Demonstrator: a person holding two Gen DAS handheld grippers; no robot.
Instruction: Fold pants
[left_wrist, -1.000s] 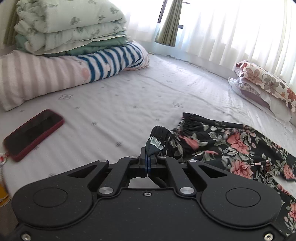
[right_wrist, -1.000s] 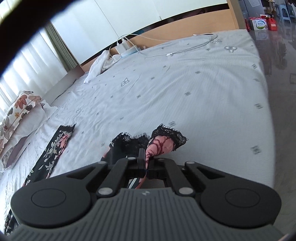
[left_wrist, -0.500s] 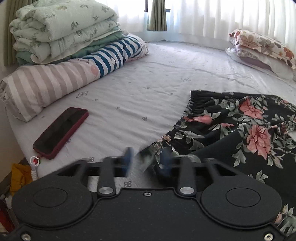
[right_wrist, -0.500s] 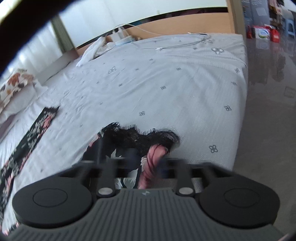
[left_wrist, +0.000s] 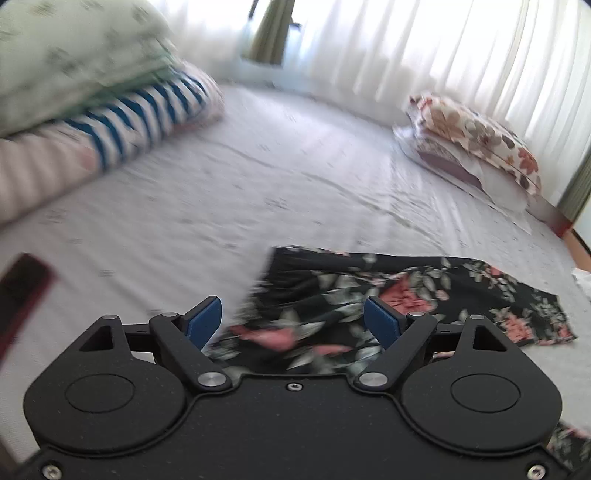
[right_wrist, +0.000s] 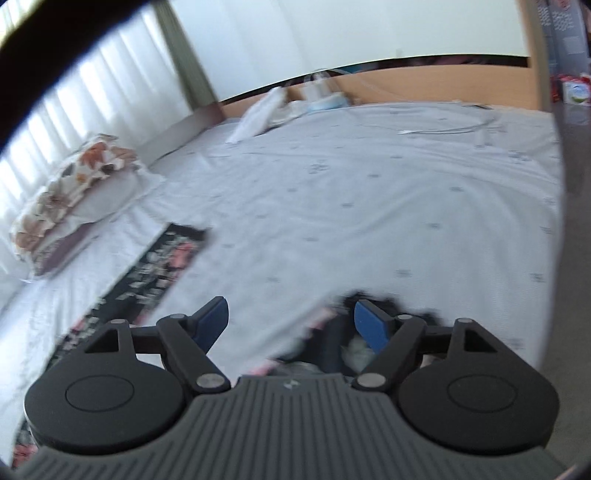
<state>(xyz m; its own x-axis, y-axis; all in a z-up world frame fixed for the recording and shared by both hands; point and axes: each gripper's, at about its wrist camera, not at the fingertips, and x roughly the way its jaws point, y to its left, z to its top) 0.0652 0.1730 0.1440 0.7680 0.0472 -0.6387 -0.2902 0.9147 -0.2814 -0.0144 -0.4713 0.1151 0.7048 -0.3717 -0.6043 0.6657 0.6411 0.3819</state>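
The black floral pants (left_wrist: 388, 291) lie on the white bed sheet (left_wrist: 295, 184). My left gripper (left_wrist: 293, 323) is open and empty, just above the near end of the pants. In the right wrist view one leg (right_wrist: 155, 266) stretches away on the left and a lace-edged hem (right_wrist: 369, 306) lies bunched by the right finger. My right gripper (right_wrist: 290, 325) is open and empty above the sheet, the hem partly hidden behind it.
Folded quilts and striped bedding (left_wrist: 110, 107) are stacked at the left. A red phone (left_wrist: 22, 291) lies at the near left. Floral pillows (left_wrist: 476, 136) lie by the curtains. A white cloth and cables (right_wrist: 258, 114) lie near the headboard (right_wrist: 406, 85). The bed's edge and floor (right_wrist: 576, 258) are at the right.
Both grippers have opened and let go of the pants. The waist end and the hem now lie on the bed. Both cameras are moving, with blur.
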